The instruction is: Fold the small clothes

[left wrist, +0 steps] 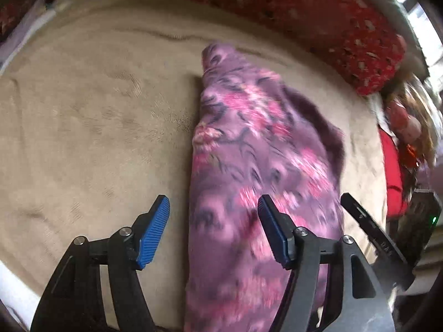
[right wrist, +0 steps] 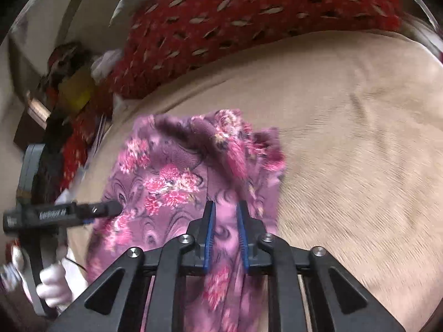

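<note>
a fleecy purple floral garment (right wrist: 177,182) is bunched on a plush beige blanket (left wrist: 91,127); it is pinched by the right gripper (right wrist: 225,232), while the left gripper (left wrist: 213,229) is held spread wide, empty.

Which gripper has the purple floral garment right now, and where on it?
The right gripper pinches a raised fold of the purple floral garment near its close end. The left gripper is open and holds nothing.
</note>
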A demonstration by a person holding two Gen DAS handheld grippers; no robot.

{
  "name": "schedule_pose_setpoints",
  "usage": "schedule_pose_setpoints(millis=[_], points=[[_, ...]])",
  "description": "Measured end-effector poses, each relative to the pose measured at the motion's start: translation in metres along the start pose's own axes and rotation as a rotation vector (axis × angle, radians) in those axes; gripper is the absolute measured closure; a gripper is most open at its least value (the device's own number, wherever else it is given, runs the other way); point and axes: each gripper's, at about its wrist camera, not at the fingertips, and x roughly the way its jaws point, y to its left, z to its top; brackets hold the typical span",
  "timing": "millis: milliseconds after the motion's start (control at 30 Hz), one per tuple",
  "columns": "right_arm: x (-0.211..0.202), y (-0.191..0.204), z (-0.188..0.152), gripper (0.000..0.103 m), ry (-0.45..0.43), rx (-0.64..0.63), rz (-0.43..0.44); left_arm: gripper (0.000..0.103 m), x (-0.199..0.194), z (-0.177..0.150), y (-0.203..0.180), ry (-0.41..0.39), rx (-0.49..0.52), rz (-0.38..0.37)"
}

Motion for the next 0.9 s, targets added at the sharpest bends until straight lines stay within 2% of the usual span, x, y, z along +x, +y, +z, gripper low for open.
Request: schedule_pose_setpoints(millis=[33, 100, 133, 167, 200, 233, 267, 300, 333, 467, 533, 700, 900], points=[[-0.008, 0.006, -0.004, 0.081, -0.001, -0.023, 0.019, 0.037, -0.007, -0.011, 0.000, -0.015, 0.021, 0.008], [-0.018, 0.020, -0.020, 0.074, 0.005, -0.084, 0.050, 0.037, -0.005, -0.027, 0.000, -0.010, 0.039, 0.021], [-0.017, 0.021, -0.024, 0.064, 0.015, -0.112, 0.047, 0.036, 0.002, -0.040, 0.003, 0.013, 0.039, 0.034], [-0.018, 0.024, -0.037, 0.055, 0.032, -0.145, 0.026, 0.033, 0.009, -0.045, 0.004, 0.035, 0.041, 0.039], [-0.002, 0.031, -0.048, 0.053, 0.084, -0.196, -0.048, 0.023, 0.018, -0.053, 0.008, 0.055, 0.037, 0.042], [0.008, 0.027, -0.057, 0.049, 0.120, -0.221, -0.091, 0.018, 0.023, -0.060, 0.014, 0.049, 0.013, 0.046], [0.012, 0.026, -0.063, 0.046, 0.105, -0.226, -0.104, 0.017, 0.021, -0.063, 0.018, 0.038, -0.006, 0.035], [0.008, 0.024, -0.066, 0.045, 0.056, -0.199, -0.090, 0.017, 0.020, -0.063, 0.020, 0.037, -0.009, 0.027], [0.007, 0.019, -0.066, 0.043, 0.048, -0.140, -0.079, 0.017, 0.018, -0.064, 0.021, 0.040, -0.010, 0.025], [0.009, 0.016, -0.065, 0.034, 0.047, -0.097, -0.089, 0.014, 0.015, -0.072, 0.023, 0.029, 0.005, 0.046], [0.011, 0.009, -0.068, 0.023, 0.063, -0.051, -0.092, 0.013, 0.018, -0.073, 0.019, 0.020, 0.011, 0.051], [-0.011, -0.004, -0.085, 0.020, 0.022, 0.026, -0.068, 0.012, 0.019, -0.073, 0.021, 0.020, -0.001, 0.028], [-0.010, -0.001, -0.093, 0.012, 0.012, 0.076, -0.074, 0.010, 0.019, -0.076, 0.020, 0.010, 0.005, 0.022]])
